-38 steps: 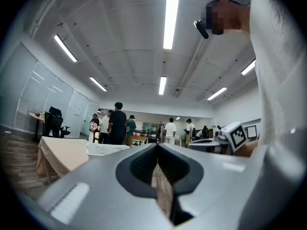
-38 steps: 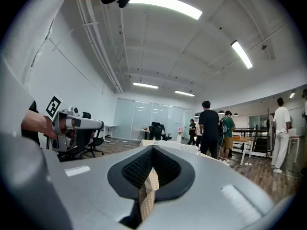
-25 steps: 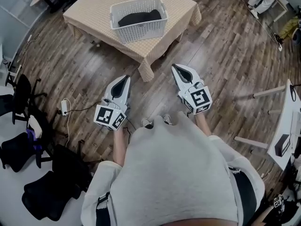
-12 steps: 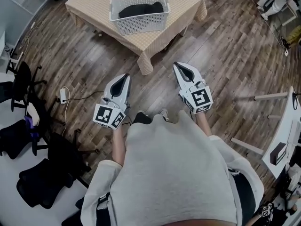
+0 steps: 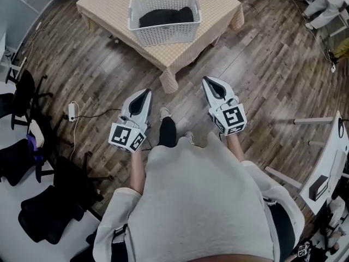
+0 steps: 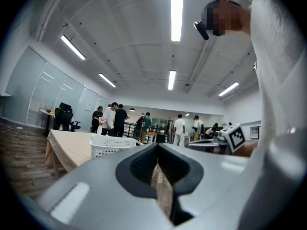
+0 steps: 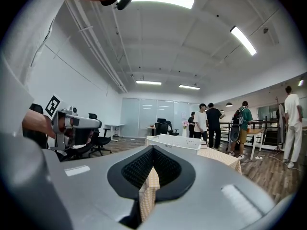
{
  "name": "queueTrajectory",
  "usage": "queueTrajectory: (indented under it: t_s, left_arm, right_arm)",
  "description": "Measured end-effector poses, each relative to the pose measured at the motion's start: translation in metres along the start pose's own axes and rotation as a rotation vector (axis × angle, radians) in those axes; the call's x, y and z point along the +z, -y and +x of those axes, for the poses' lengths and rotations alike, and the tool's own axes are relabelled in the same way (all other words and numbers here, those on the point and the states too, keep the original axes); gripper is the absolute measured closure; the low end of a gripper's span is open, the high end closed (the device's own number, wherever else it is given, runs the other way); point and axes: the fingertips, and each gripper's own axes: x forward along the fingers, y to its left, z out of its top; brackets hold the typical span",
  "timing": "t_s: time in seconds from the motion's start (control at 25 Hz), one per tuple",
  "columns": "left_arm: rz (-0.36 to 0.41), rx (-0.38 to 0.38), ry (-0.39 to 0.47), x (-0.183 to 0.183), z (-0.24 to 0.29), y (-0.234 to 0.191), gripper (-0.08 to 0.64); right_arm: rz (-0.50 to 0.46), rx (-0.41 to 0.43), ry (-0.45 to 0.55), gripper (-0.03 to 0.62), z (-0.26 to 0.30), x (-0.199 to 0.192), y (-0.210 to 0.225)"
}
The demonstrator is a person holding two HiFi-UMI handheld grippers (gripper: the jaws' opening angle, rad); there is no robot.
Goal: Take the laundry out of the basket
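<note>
Nothing's out yet: laundry (image 5: 166, 17) sits in the basket (image 5: 163, 35), well ahead of me. My left gripper (image 5: 144, 94) and right gripper (image 5: 209, 83) are both clamped together, empty.

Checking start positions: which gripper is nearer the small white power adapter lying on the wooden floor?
Left. The small white power adapter lies on the floor to the left of the left gripper; the right gripper is farther off, on the person's other side.
</note>
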Motion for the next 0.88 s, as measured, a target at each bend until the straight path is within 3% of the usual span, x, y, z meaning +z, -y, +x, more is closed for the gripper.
queueTrajectory:
  t_s: [0.28,0.52,0.88]
  left_arm:
    - [-0.012,-0.038,0.025,0.011,0.054,-0.063,0.551]
    - [0.004,-0.098,0.05,0.038,0.101,-0.12,0.551]
    - [0.017,-0.181,0.087,0.064,0.139,-0.194,0.551]
  right_arm:
    - [-0.032,-0.003,0.0,0.594,0.07,0.017,0.024]
    - [-0.055,-0.062,0.021,0.594,0.133,0.047,0.049]
    - [-0.051,-0.1,0.052,0.594,0.208,0.072,0.045]
